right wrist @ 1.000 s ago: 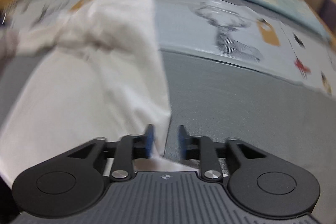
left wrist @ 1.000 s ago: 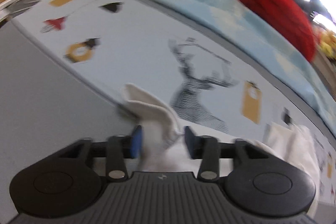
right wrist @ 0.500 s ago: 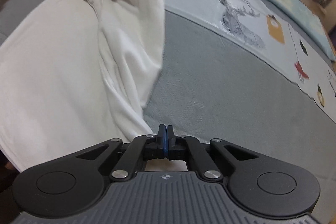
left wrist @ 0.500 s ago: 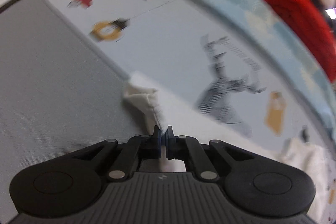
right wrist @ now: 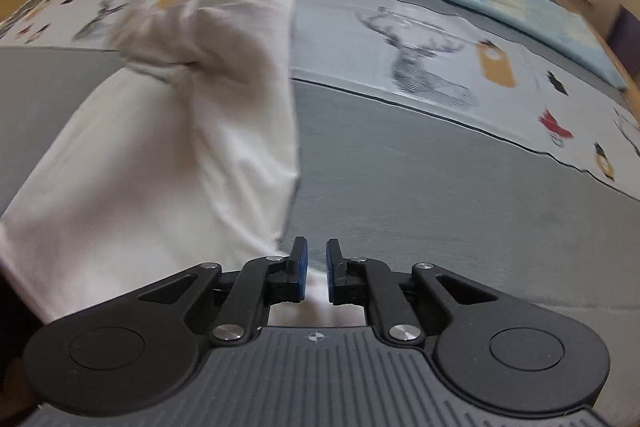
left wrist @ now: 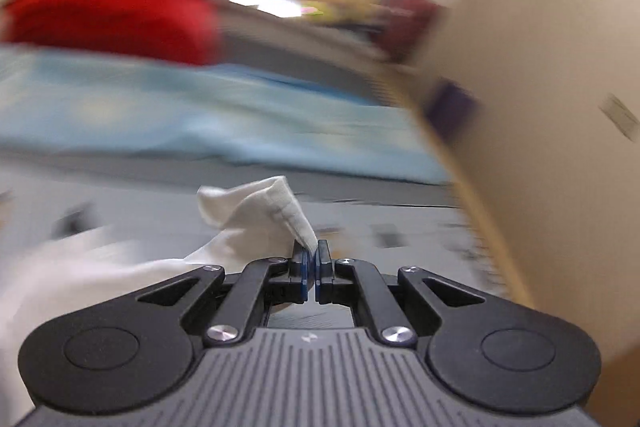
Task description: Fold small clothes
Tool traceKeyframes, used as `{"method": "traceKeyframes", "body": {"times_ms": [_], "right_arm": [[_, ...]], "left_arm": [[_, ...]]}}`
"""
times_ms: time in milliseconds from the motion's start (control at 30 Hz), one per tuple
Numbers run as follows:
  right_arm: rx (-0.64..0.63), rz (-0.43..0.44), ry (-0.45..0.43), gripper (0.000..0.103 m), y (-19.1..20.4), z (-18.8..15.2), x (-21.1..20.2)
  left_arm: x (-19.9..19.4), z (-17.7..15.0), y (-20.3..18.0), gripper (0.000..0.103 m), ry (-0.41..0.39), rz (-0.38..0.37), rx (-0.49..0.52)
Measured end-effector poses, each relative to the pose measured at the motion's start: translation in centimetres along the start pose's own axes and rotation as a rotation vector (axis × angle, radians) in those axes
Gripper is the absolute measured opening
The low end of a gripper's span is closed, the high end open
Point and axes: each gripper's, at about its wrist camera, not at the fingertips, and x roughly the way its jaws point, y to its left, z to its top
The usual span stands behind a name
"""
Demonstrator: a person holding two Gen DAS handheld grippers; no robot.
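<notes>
Bed (right wrist: 440,167): grey cover with a deer-print strip.
White garment (right wrist: 160,167): on the bed, one corner now lifted.
Left tongs (left wrist: 311,259): clamped on that corner since half a second ago (view now swung up, blurred).
Right tongs (right wrist: 313,259): parted again, hem released; likely fold under way.

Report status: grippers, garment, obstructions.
Left gripper shut on white garment corner. Right gripper jaws parted, cloth between. Nothing blocking on bedspread.
</notes>
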Motion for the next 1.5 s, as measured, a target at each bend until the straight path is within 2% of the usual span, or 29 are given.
{"method": "traceKeyframes", "body": {"times_ms": [67, 167, 200, 233, 300, 333, 433, 533, 633, 700, 767, 833, 967, 1000, 1033, 1067, 1133, 1167, 1200, 1233, 1267, 1367, 1433, 1500], "right_arm": [[-0.011, 0.022, -0.009, 0.011, 0.1, -0.4, -0.6], [-0.019, 0.033, -0.014, 0.014, -0.6, -0.8, -1.4], [-0.018, 0.030, -0.013, 0.014, -0.9, -0.9, -1.6], [-0.013, 0.027, -0.009, 0.014, -1.5, -0.9, -1.7], [0.006, 0.015, -0.010, 0.014, -2.5, -1.0, -1.9], [0.025, 0.013, -0.017, 0.014, -2.9, -0.9, -2.0], [0.067, 0.019, -0.027, 0.017, -3.9, -0.7, -2.1], [0.090, -0.006, -0.023, 0.025, -4.4, -0.7, -1.9], [0.142, -0.047, 0.019, 0.026, -5.3, -0.8, -0.8], [0.179, -0.052, 0.028, 0.027, -5.9, -0.9, -0.4], [0.214, -0.033, 0.030, 0.035, -6.3, -0.9, -0.1], [0.231, 0.005, 0.026, 0.046, -6.2, -1.2, 0.1], [0.220, 0.074, 0.048, 0.050, -5.2, -1.4, 1.1], [0.212, 0.077, 0.058, 0.050, -4.7, -1.3, 1.3], [0.201, 0.071, 0.067, 0.050, -4.2, -1.3, 1.7], [0.187, 0.058, 0.075, 0.050, -3.7, -1.4, 2.0], [0.165, 0.018, 0.089, 0.049, -3.0, -1.5, 2.6], [0.163, -0.008, 0.093, 0.048, -2.8, -1.6, 2.9], [0.167, -0.026, 0.094, 0.035, -2.8, -1.7, 3.0], [0.179, -0.033, 0.088, 0.010, -2.8, -1.9, 3.0], [0.200, -0.024, 0.083, 0.002, -3.1, -2.0, 2.9], [0.299, -0.012, 0.061, 0.000, -4.5, -2.5, 1.8], [0.376, -0.058, 0.065, 0.000, -5.9, -3.3, 1.0], [0.479, -0.120, 0.117, 0.000, -7.9, -4.7, 0.7]], "left_arm": [[3.1, 2.1, -7.8, 0.003, 0.013, -0.086, 0.059], [6.5, 4.1, -16.5, 0.006, 0.074, -0.229, 0.088], [6.9, 4.6, -18.1, 0.015, 0.078, -0.247, 0.112], [6.7, 4.9, -19.2, 0.029, 0.062, -0.237, 0.140], [5.2, 5.0, -19.7, 0.048, 0.014, -0.199, 0.204], [4.4, 4.9, -19.1, 0.049, 0.003, -0.196, 0.233], [1.0, 3.6, -14.7, 0.049, 0.000, -0.133, 0.287], [-3.5, 0.6, -6.9, 0.049, 0.015, -0.044, 0.311], [-8.4, -3.4, 2.1, 0.049, 0.054, 0.078, 0.304], [-11.6, -7.3, 8.4, 0.049, 0.080, 0.173, 0.275], [-13.9, -11.2, 13.6, 0.049, 0.116, 0.228, 0.210], [-15.5, -15.7, 18.4, 0.049, 0.173, 0.265, 0.117], [-15.9, -24.3, 25.2, 0.049, 0.255, 0.296, 0.024], [-15.3, -25.6, 26.2, 0.049, 0.288, 0.299, -0.002], [-14.4, -26.5, 27.3, 0.047, 0.360, 0.327, -0.049], [-13.9, -26.9, 28.0, 0.047, 0.385, 0.334, -0.087], [-13.6, -26.8, 29.1, 0.054, 0.358, 0.298, -0.139], [-13.3, -26.9, 29.1, 0.056, 0.378, 0.309, -0.135], [-12.7, -27.1, 29.3, 0.057, 0.413, 0.319, -0.125], [-12.0, -27.4, 29.3, 0.057, 0.456, 0.325, -0.118], [-11.2, -28.1, 29.5, 0.057, 0.509, 0.335, -0.111], [-10.0, -29.2, 29.7, 0.057, 0.592, 0.365, -0.050], [-9.8, -30.1, 29.2, 0.055, 0.623, 0.355, 0.000], [-9.8, -30.7, 29.2, 0.052, 0.654, 0.347, 0.039]]}}
